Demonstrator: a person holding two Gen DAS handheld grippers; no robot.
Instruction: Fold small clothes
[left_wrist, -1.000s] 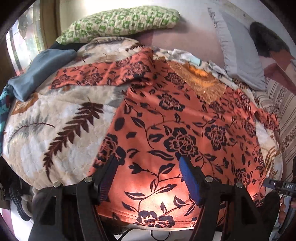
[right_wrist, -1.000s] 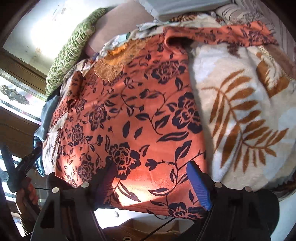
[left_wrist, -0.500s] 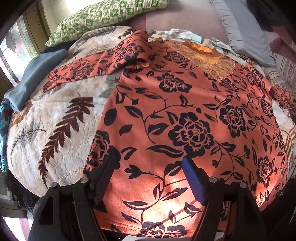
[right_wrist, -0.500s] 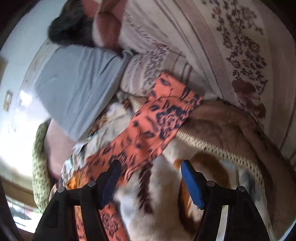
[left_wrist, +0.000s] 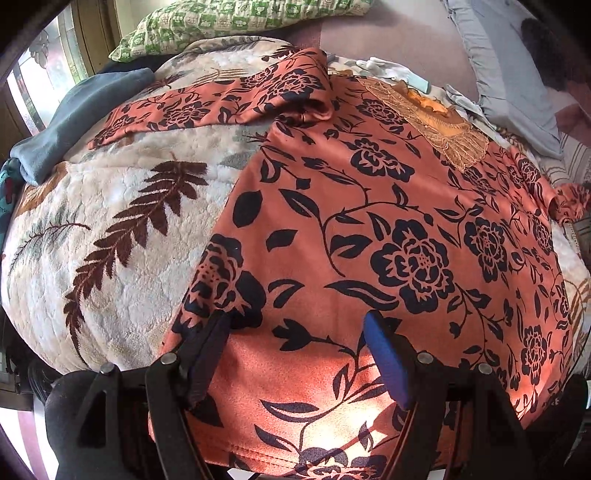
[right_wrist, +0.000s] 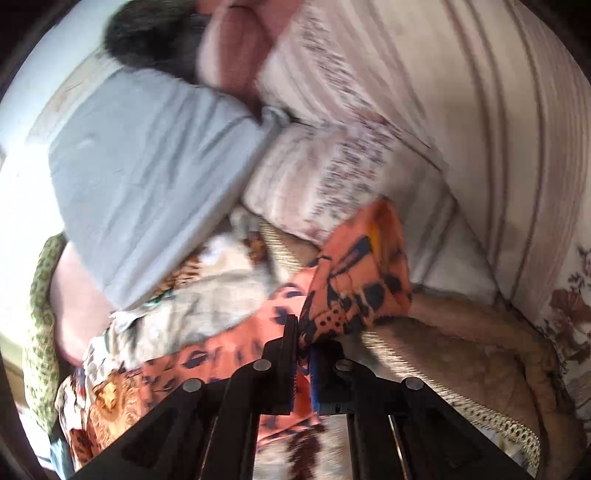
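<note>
Your left claw (left_wrist: 295, 350) hangs released over the top (left_wrist: 369, 229), a smooth orange floral knit spread flat on a plush leaf-print blanket (left_wrist: 110, 229); its hem lies beneath that claw. Your right claw (right_wrist: 303, 354) is clenched on the bunched sleeve (right_wrist: 354, 280), blurred

Both wrist views overlook (closely) orange garment (left_wrist: 369, 221)

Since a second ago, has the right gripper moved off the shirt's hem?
Yes. The right gripper swung from the hem to the shirt sleeve near the grey pillow, and is shut on it.
</note>
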